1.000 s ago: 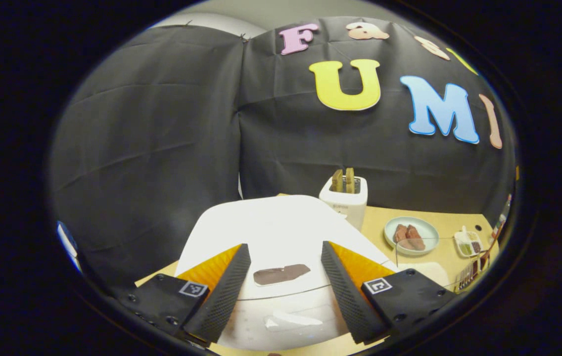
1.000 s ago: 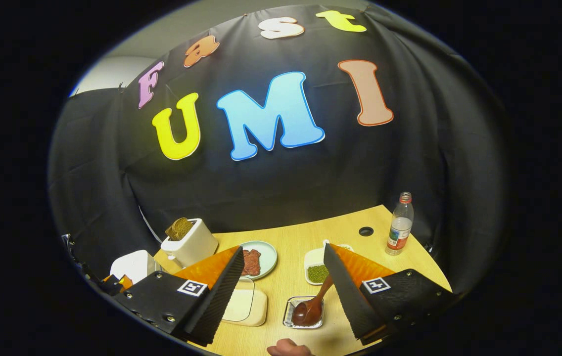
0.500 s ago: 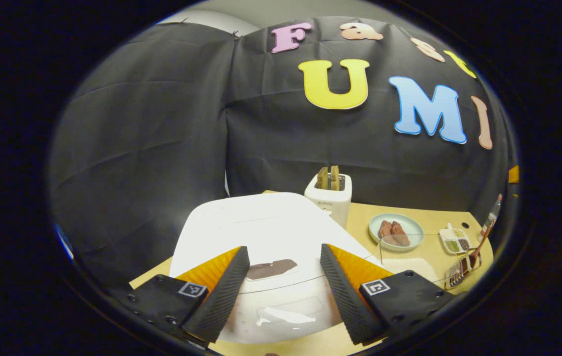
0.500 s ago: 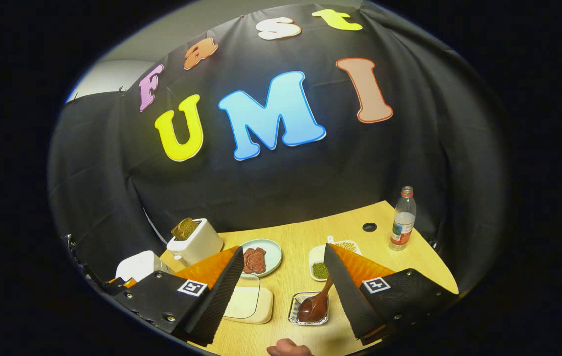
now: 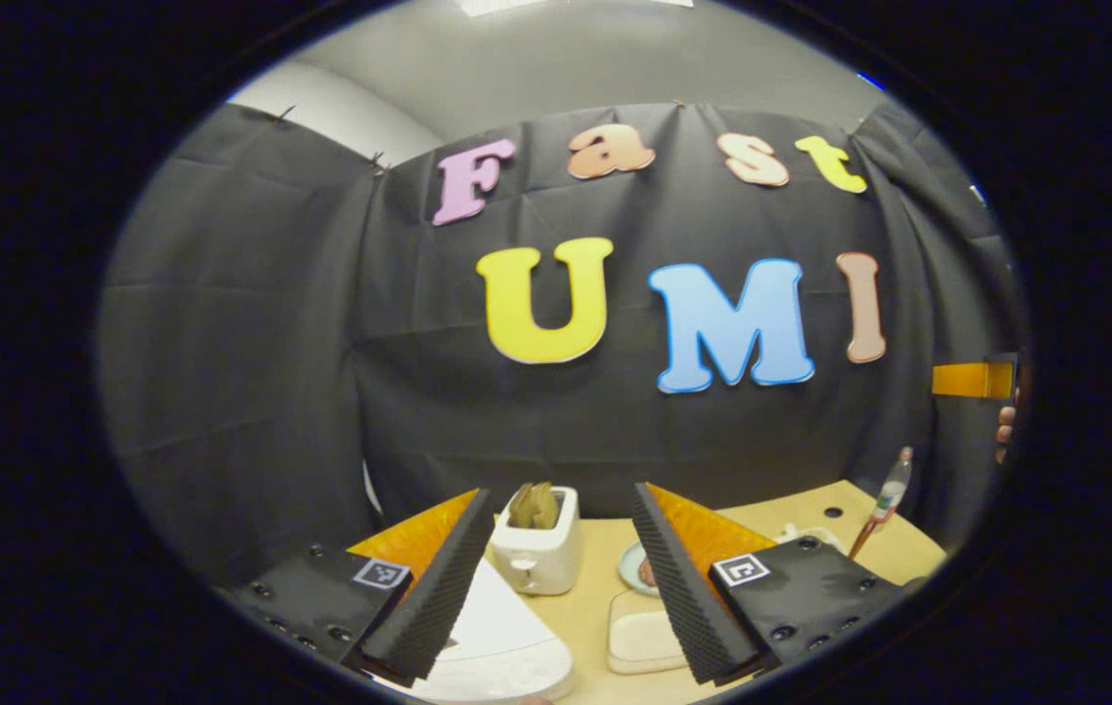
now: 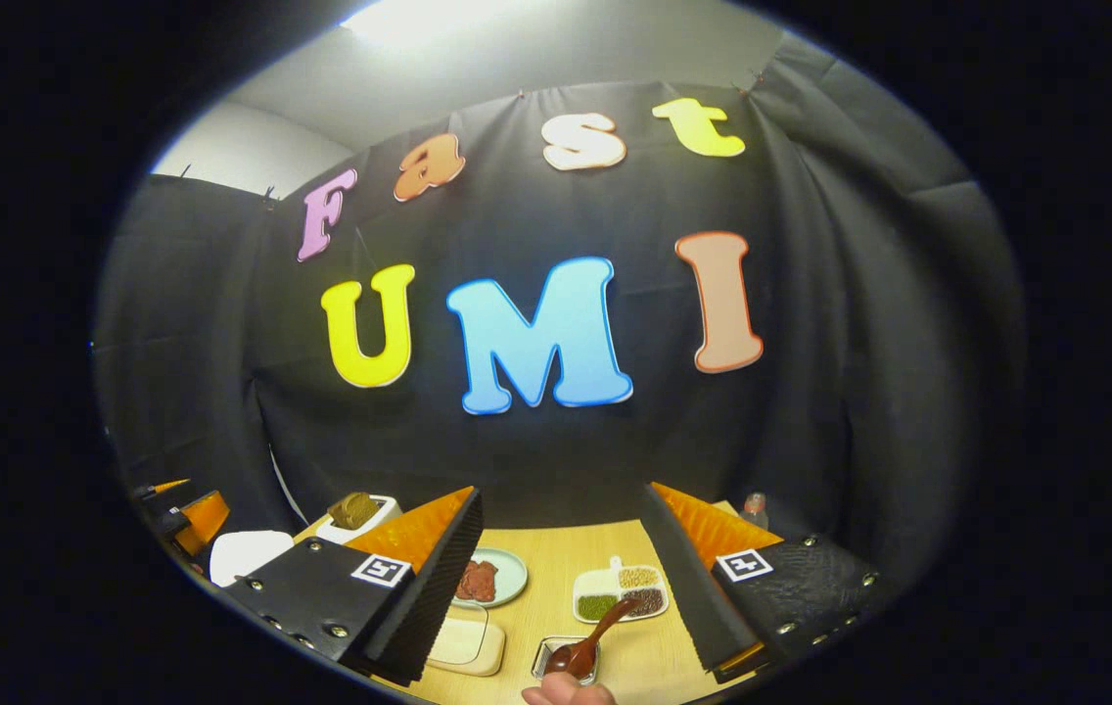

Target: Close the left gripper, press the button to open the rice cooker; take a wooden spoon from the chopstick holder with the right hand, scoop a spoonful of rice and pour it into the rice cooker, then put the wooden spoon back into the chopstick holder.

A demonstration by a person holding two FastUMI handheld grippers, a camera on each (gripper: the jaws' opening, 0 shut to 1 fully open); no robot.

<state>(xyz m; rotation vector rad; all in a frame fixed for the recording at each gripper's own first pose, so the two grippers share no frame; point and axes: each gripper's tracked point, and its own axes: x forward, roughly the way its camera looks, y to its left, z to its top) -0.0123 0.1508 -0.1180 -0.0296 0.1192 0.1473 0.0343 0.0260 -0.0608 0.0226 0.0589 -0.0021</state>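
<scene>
Both views tilted up since before, white rice cooker [image 5: 502,651] lid shut, left tongs [image 5: 556,578] and right tongs [image 6: 566,587] released.

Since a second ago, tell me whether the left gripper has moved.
Yes. The left gripper tilted up and pulled back: the rice cooker slid low, the toaster now between its fingers.

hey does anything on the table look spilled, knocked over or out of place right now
Nothing stands out. The wooden spoon leans in its holder, the toaster stands upright, and the rice cooker lid is down.
</scene>
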